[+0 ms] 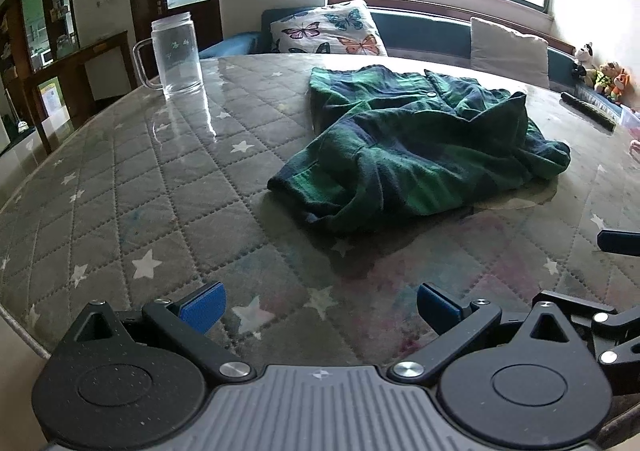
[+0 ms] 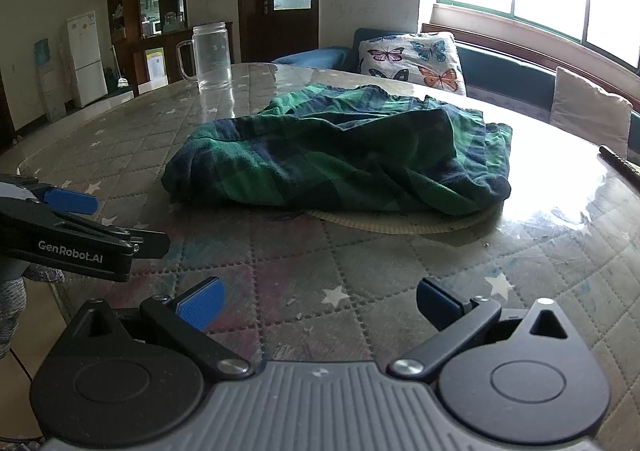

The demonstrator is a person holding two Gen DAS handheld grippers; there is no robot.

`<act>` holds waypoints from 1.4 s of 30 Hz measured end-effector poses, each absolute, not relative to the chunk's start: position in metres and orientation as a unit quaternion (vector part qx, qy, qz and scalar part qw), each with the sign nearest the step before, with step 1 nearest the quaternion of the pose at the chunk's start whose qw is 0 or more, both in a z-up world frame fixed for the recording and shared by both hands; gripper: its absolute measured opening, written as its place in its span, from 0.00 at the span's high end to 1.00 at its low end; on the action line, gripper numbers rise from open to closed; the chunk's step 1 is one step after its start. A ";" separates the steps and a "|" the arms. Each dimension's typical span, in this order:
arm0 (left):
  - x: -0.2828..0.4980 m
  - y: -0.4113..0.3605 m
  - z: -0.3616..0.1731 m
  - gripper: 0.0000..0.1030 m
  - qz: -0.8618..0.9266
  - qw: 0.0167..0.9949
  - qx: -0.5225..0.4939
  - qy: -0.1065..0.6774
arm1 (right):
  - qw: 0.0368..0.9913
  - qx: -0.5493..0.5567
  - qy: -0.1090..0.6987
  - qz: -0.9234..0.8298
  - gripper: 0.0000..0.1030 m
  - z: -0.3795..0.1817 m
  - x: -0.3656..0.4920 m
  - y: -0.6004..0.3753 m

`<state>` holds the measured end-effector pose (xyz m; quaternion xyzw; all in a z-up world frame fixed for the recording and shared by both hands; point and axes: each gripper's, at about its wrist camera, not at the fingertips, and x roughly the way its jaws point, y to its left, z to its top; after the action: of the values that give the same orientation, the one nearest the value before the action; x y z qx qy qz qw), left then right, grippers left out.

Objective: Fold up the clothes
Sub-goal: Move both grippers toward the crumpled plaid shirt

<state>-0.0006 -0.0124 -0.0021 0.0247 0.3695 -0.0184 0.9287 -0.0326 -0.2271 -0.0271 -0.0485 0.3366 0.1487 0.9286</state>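
Both tongs, left (image 1: 320, 309) n right (image 2: 318, 301), hanging wide open, gripping nothing. Green plaid garment (image 1: 416, 147) sitting crumpled at 12 o'clock, mid tabletop (image 1: 120, 187). Risk imo: grabbing bunched layers, dragging it toward glass mug (image 1: 176, 53) at 10 o'clock.

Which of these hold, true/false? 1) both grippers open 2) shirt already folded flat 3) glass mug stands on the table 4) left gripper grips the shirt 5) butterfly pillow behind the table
1) True: left gripper and right gripper both stand open, nothing between the jaws.
2) False: the green plaid shirt lies crumpled in a heap.
3) True: the glass mug stands upright on the table, apart from the shirt.
4) False: it is short of the shirt, holding nothing.
5) True: the butterfly pillow is behind it.
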 end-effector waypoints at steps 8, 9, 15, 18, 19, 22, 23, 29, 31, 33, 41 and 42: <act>0.001 -0.015 0.000 0.00 -0.023 0.929 0.029 0.367 | 0.927 -0.052 0.339 0.153 0.00 -0.028 -0.031 -0.226; 0.001 -0.015 0.000 0.00 -0.023 0.929 0.029 0.367 | 0.927 -0.052 0.339 0.152 0.00 -0.028 -0.031 -0.226; 0.003 -0.015 0.001 0.00 -0.025 0.929 0.030 0.368 | 0.927 -0.050 0.338 0.152 0.00 -0.026 -0.029 -0.227; 0.004 -0.015 0.001 0.00 -0.026 0.929 0.029 0.367 | 0.927 -0.052 0.338 0.154 0.00 -0.026 -0.027 -0.226; 0.004 -0.015 0.001 0.00 -0.026 0.929 0.030 0.367 | 0.927 -0.052 0.338 0.154 0.00 -0.025 -0.027 -0.225; 0.005 -0.015 0.001 0.00 -0.026 0.929 0.030 0.368 | 0.927 -0.053 0.337 0.155 0.00 -0.025 -0.026 -0.225; 0.005 -0.015 0.001 0.00 -0.026 0.929 0.030 0.368 | 0.927 -0.053 0.337 0.156 0.00 -0.024 -0.025 -0.225; 0.008 -0.015 0.001 0.00 -0.027 0.928 0.029 0.370 | 0.926 -0.055 0.339 0.157 0.00 -0.025 -0.023 -0.223; 0.009 -0.015 0.001 0.00 -0.027 0.928 0.028 0.371 | 0.926 -0.055 0.339 0.157 0.00 -0.025 -0.022 -0.223; 0.010 -0.015 0.001 0.00 -0.027 0.927 0.028 0.372 | 0.926 -0.055 0.339 0.158 0.00 -0.025 -0.020 -0.223; 0.013 -0.014 0.001 0.00 -0.028 0.927 0.029 0.373 | 0.924 -0.055 0.342 0.161 0.00 -0.025 -0.016 -0.221; 0.014 -0.014 0.001 0.00 -0.028 0.927 0.029 0.373 | 0.924 -0.055 0.342 0.161 0.00 -0.025 -0.016 -0.221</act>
<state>0.0136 -0.0135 0.0011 0.0287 0.3726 -0.0282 0.9271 -0.0156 -0.2208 -0.0245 -0.0553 0.3416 0.1614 0.9242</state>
